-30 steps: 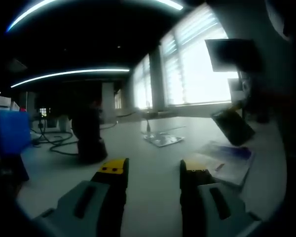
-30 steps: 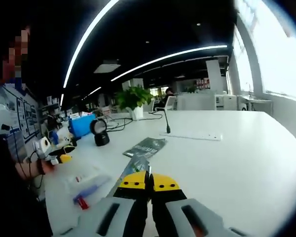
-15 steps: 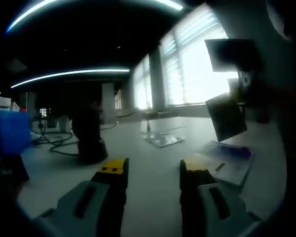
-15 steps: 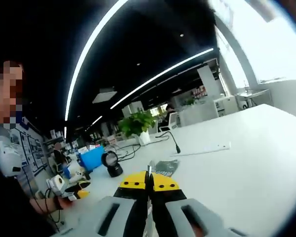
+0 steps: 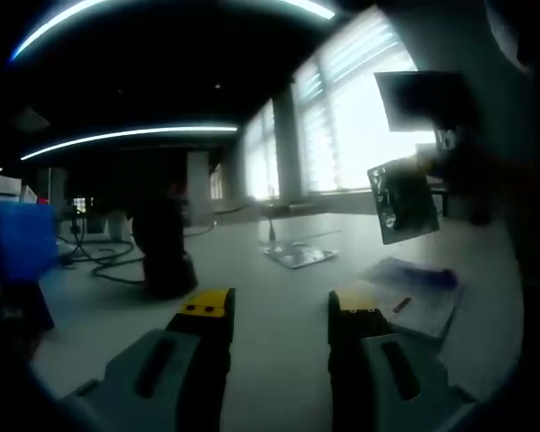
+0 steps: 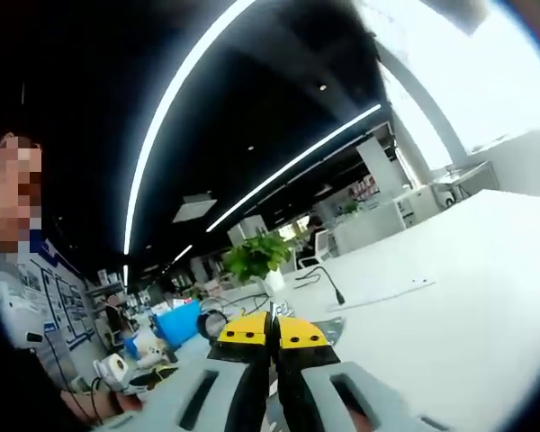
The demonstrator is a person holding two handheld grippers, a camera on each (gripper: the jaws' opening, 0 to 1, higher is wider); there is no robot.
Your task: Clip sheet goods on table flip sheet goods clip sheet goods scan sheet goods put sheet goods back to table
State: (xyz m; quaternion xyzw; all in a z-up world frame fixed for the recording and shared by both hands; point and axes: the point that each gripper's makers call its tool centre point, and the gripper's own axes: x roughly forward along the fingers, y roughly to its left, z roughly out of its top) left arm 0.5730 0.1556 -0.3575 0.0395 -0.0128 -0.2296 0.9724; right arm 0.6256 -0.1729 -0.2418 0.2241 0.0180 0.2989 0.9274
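potted plant, blue box, microphone

My left gripper rises from the bottom centre of the left gripper view, its yellow-tipped jaws standing wide apart with nothing between them. My right gripper sits at the bottom centre of the right gripper view, tilted upward, yellow tips pressed together on a thin edge, though what they pinch I cannot make out.
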